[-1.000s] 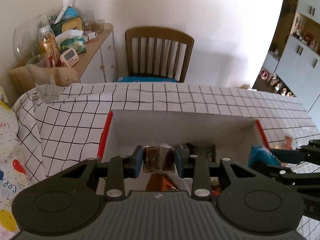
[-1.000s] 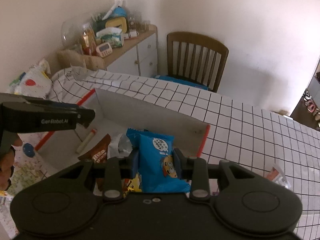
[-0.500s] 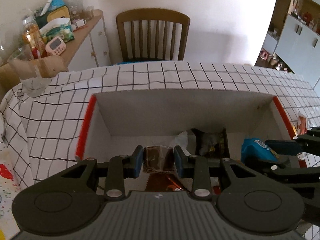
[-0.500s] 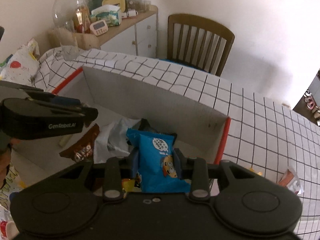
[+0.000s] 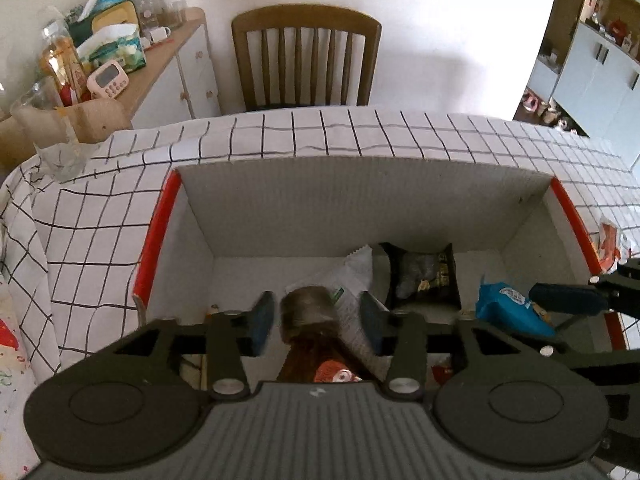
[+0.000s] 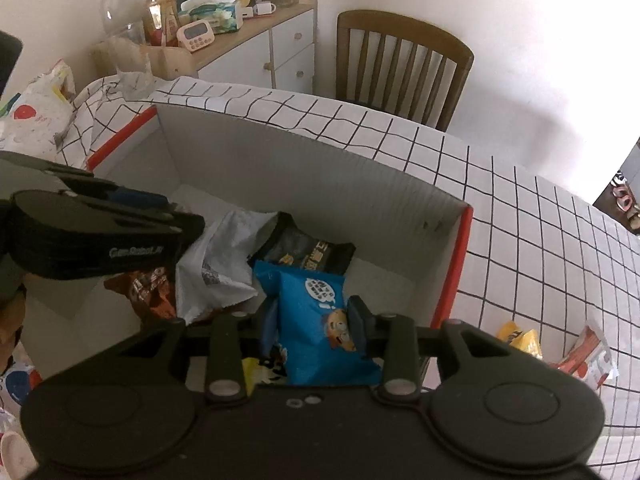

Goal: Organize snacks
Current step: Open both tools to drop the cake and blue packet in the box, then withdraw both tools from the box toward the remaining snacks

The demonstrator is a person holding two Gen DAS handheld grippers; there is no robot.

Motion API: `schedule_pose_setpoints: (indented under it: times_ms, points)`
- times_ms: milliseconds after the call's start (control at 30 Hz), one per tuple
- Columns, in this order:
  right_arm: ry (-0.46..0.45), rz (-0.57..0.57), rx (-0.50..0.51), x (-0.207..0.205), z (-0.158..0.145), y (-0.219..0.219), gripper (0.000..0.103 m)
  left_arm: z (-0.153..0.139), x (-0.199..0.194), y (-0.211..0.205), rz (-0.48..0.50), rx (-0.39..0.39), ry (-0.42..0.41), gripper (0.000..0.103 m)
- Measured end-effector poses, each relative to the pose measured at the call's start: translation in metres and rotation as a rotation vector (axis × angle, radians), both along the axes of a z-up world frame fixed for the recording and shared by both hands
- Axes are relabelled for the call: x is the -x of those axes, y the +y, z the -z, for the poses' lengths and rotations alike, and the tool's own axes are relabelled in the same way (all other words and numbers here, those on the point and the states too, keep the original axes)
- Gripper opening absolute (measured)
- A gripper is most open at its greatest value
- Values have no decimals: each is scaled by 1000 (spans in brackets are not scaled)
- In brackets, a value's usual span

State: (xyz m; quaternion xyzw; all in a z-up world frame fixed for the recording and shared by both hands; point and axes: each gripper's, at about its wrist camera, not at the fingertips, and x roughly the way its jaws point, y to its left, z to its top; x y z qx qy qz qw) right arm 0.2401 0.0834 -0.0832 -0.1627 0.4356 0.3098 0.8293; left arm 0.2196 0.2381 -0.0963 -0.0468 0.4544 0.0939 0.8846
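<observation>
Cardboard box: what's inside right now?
Inside the cardboard box: brown packet, white wrapper, black packet, blue packet between the right gripper's fingers. The grippers hide the near floor; a yellow wrapper peeks out.

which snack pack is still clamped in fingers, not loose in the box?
The blue cartoon pack, pinched by the right gripper. The brown pack, white pack and black pack lie free.

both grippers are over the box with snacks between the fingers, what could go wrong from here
The left gripper is open, so the brown packet may drop askew onto the white packet. The right gripper holds the blue packet near the box's red edge; released there, it might catch it. The grippers are close and could bump.
</observation>
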Motion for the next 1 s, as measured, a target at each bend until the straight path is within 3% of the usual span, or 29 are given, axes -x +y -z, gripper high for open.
schedule_pose_setpoints:
  times_ms: [33,300,367,600,700,800,1000]
  points:
    - [3,-1,-4,0,0,0,39,-2,2,-1,-4,-3,-9,65]
    - [-1,-19,-42,11,-13,-8,49,-21,13,-9,-2,-5,-36,65]
    - [-10,-23,-49,15,-19,-11,57,-28,17,-14,10,-7,-48,65]
    - [-47,-21,-87,29,-43,-25,65,-55,32,-34,36,-10,-102,73]
    - [-72,-13,-104,38,-55,-34,75,-67,40,-44,54,-10,-122,74]
    - [-93,-6,-116,46,-65,-44,80,-77,48,-55,68,-4,-146,84]
    - [-118,29,-155,61,-85,-71,88,-93,59,-77,101,5,-183,84]
